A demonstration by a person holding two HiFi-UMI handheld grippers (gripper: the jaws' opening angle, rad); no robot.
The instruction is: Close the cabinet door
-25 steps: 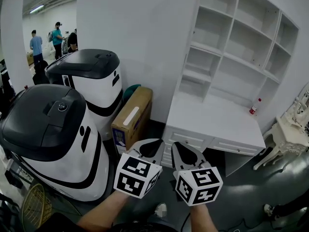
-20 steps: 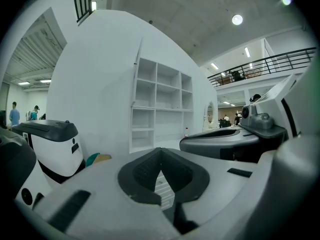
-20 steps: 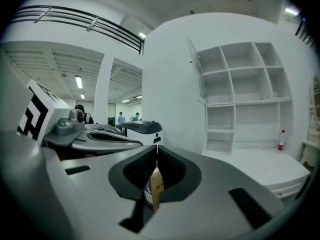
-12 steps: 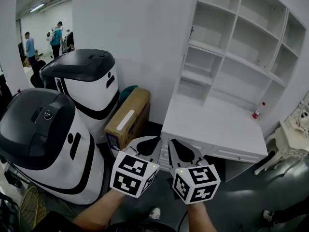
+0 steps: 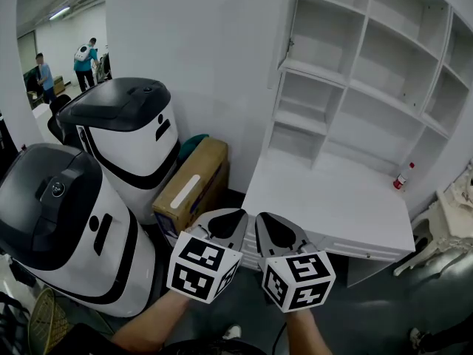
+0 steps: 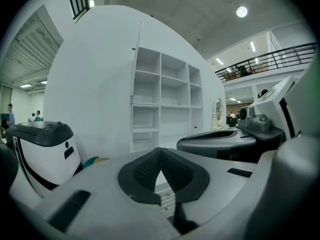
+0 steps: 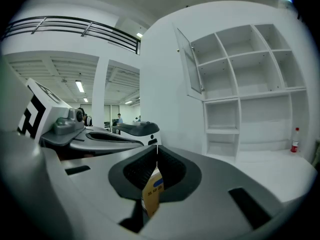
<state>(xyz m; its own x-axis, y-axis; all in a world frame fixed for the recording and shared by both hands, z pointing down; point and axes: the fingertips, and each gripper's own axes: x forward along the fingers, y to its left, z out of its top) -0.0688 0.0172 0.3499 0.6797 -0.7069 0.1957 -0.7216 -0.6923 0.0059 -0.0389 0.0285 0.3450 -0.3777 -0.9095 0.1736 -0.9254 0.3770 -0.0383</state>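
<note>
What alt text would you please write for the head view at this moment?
The left tool and right tool, both shut, point side by side at a white desk under shelves whose door stands ajar. Two black-topped machines and a box stand at left.

- white desk top [image 5: 325, 198] under the cabinet shelves [image 5: 362, 72] — one small red-capped bottle [image 5: 400, 179] stands near its far right corner.
- dark floor [image 5: 377, 305] — carries a near black-and-white machine [image 5: 66, 228], a farther machine [image 5: 129, 135], and a cardboard box [image 5: 191, 187] between the farther machine and the desk.
</note>
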